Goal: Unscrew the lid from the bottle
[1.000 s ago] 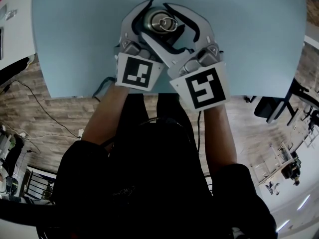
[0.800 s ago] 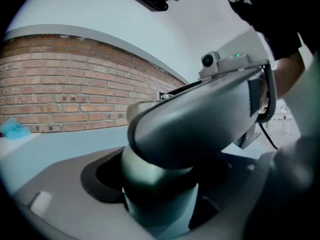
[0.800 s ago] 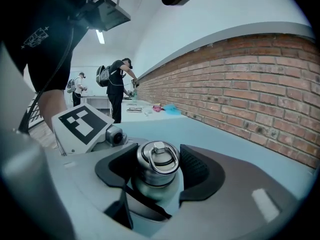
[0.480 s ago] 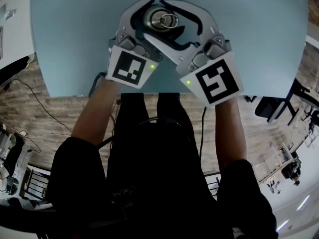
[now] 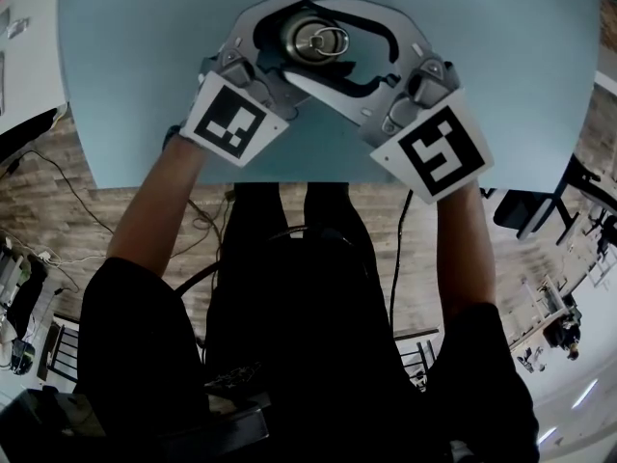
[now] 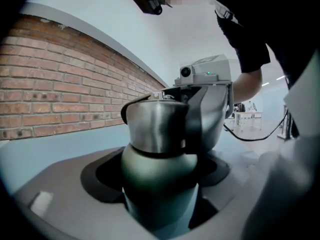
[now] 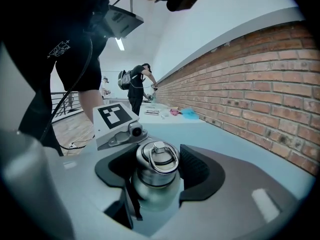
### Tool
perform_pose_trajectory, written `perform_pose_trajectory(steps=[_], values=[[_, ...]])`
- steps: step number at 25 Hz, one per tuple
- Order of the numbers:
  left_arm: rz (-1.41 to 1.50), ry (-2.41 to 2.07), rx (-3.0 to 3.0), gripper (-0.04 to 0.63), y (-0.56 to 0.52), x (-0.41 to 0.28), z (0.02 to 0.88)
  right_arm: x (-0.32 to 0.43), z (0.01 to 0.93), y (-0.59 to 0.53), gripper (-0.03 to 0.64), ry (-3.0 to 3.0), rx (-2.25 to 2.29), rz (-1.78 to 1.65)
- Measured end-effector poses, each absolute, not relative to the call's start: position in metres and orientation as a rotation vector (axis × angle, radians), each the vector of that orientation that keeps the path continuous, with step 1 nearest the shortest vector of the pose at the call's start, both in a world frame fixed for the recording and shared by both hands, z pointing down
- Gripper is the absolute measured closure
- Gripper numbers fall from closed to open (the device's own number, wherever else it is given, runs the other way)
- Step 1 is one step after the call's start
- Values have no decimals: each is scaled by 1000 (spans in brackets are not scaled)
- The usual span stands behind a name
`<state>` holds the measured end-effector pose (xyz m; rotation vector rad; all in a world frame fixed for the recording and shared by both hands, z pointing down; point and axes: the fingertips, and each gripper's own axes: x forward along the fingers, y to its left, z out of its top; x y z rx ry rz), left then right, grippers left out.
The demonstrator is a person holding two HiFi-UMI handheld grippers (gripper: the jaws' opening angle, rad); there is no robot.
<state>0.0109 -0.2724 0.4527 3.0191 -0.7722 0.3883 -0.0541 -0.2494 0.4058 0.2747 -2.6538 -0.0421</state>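
L gripper (image 6: pixel 161 196) pinched the steel bottle (image 6: pixel 150 176) round its body, just below the lid (image 6: pixel 155 124). R gripper (image 7: pixel 159 180) pinched the ring-topped lid from the right. We had the bottle upright on the lt-blue table (image 5: pixel 501 66), back from its near edge, betw. both tools.

Grey left gripper (image 5: pixel 297 37), right gripper (image 5: pixel 308 40), black-white marker cubes (image 5: pixel 228 121), black short sleeves (image 5: pixel 125 307)

We've got a pale blue table (image 5: pixel 501 85), wood-plank floor (image 5: pixel 58 230) below, a brick wall (image 7: pixel 260 99), perhaps a strip light (image 7: pixel 120 44) overhead.
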Motion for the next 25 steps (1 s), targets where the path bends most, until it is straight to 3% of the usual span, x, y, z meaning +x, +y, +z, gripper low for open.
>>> perform_pose_trajectory(steps=[25], values=[[547,152,3144,212,-246,18,461,-55,405,-237,350,-2684,-406,-24]])
